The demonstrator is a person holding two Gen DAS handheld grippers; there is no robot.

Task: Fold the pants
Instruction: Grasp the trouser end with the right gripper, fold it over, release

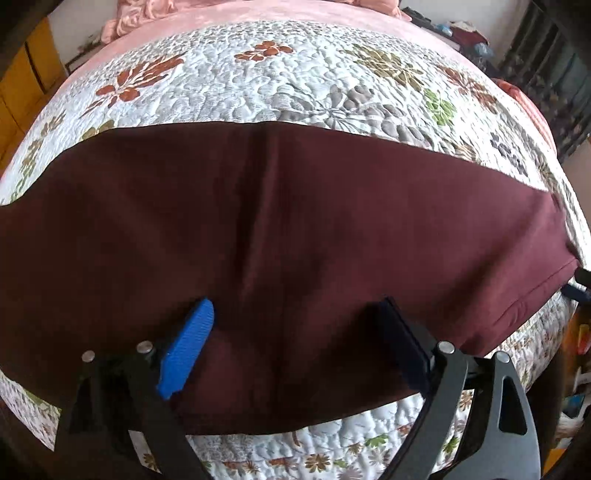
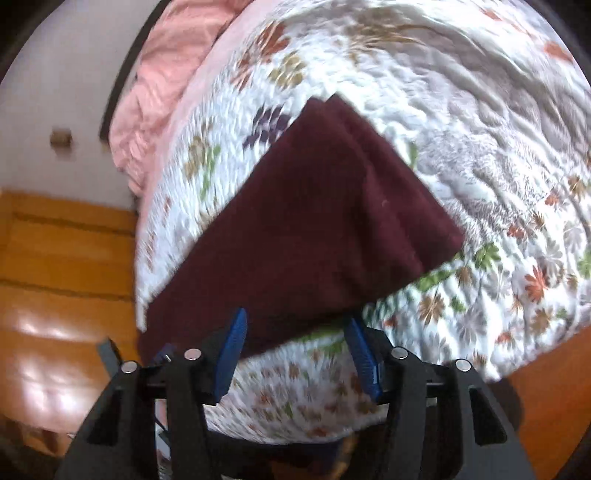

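Dark maroon pants [image 1: 295,236] lie flat across a floral quilted bedspread [image 1: 258,81], stretched left to right, with a lengthwise crease near the middle. My left gripper [image 1: 297,314] is open, low over the near half of the pants, its blue fingers [image 1: 188,347] spread apart with cloth between them. In the right wrist view the pants [image 2: 306,229] show as a folded end with stacked layers at the far tip. My right gripper [image 2: 295,332] is open just off the pants' near edge, holding nothing. It also shows at the left wrist view's right edge [image 1: 580,286].
A pink blanket [image 1: 236,14] lies at the head of the bed. Orange wooden floor [image 2: 55,277] lies beside the bed. Cluttered shelves [image 1: 546,74] stand at the far right. The bed's edge [image 2: 288,413] is right under my right gripper.
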